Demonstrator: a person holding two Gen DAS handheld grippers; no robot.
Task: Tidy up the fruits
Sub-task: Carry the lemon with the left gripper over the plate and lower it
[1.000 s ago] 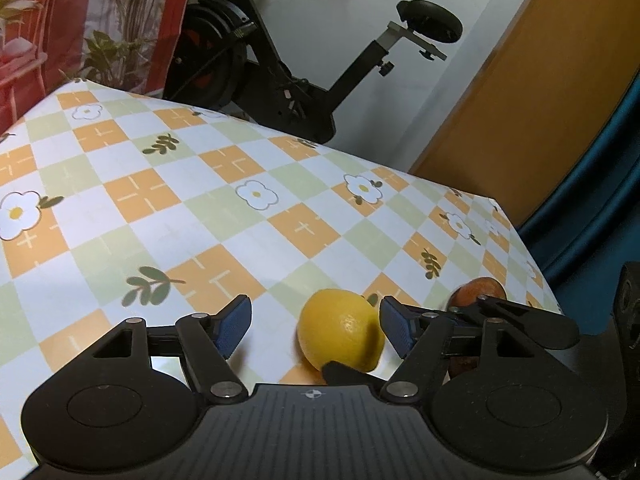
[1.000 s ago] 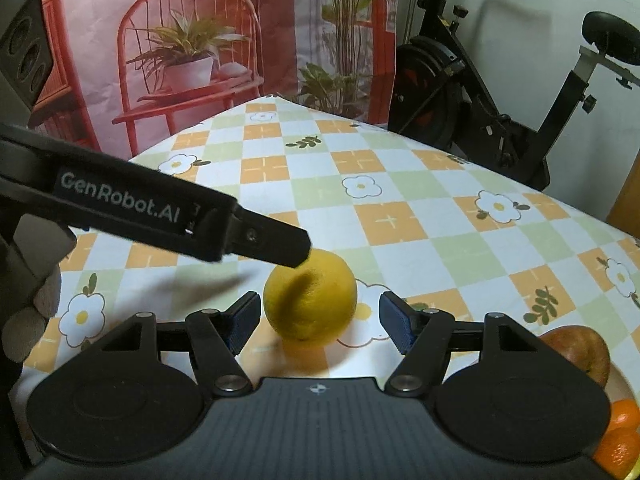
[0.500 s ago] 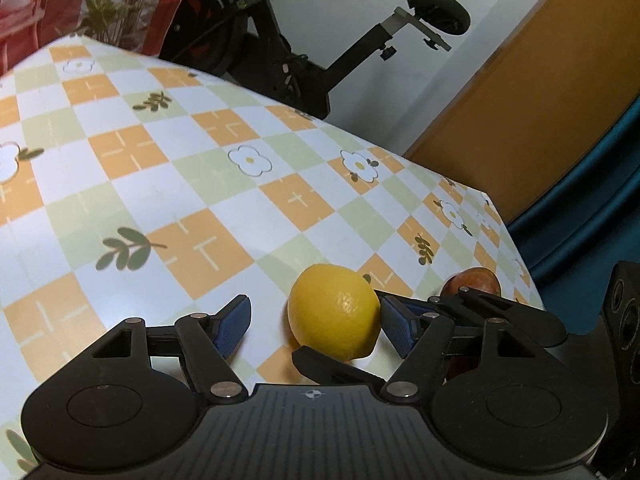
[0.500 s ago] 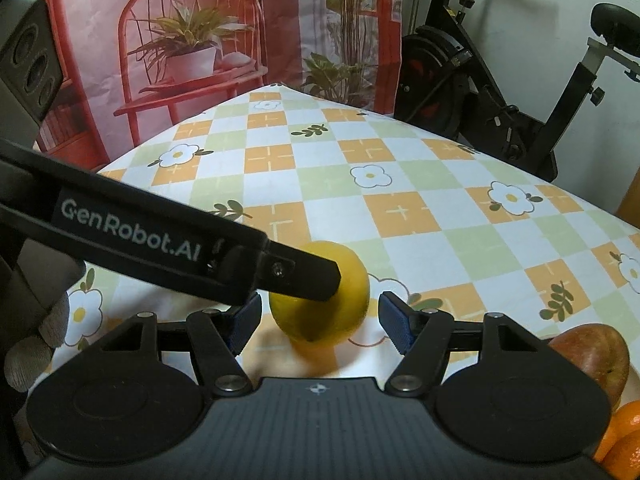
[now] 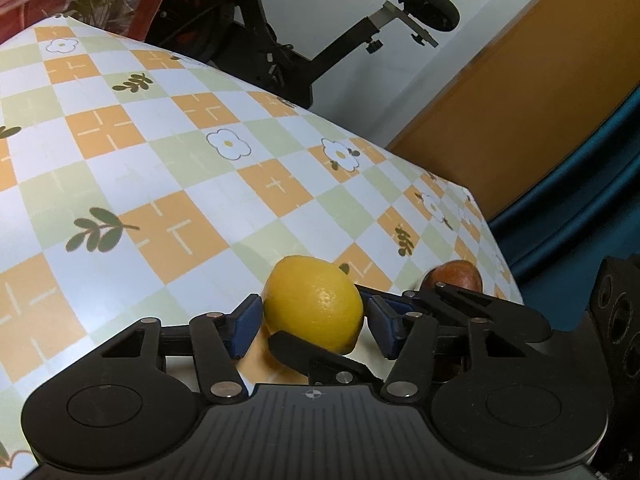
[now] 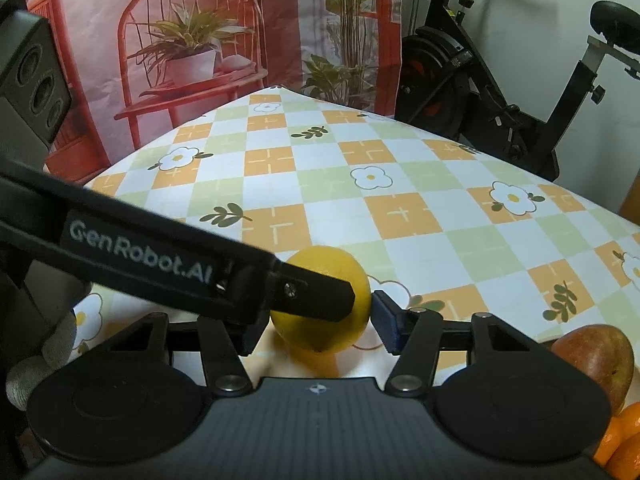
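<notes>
Two oranges (image 6: 620, 440) only in right view; lemon (image 5: 314, 304) in both

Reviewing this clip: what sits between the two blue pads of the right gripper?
The lemon sits between the right gripper's pads, shown in the right wrist view. A finger of the left gripper crosses in front of it.

The left gripper's arm (image 6: 160, 264) hides part of the lemon (image 6: 332, 308); the oranges (image 6: 620, 440) are cut off at the edge.
</notes>
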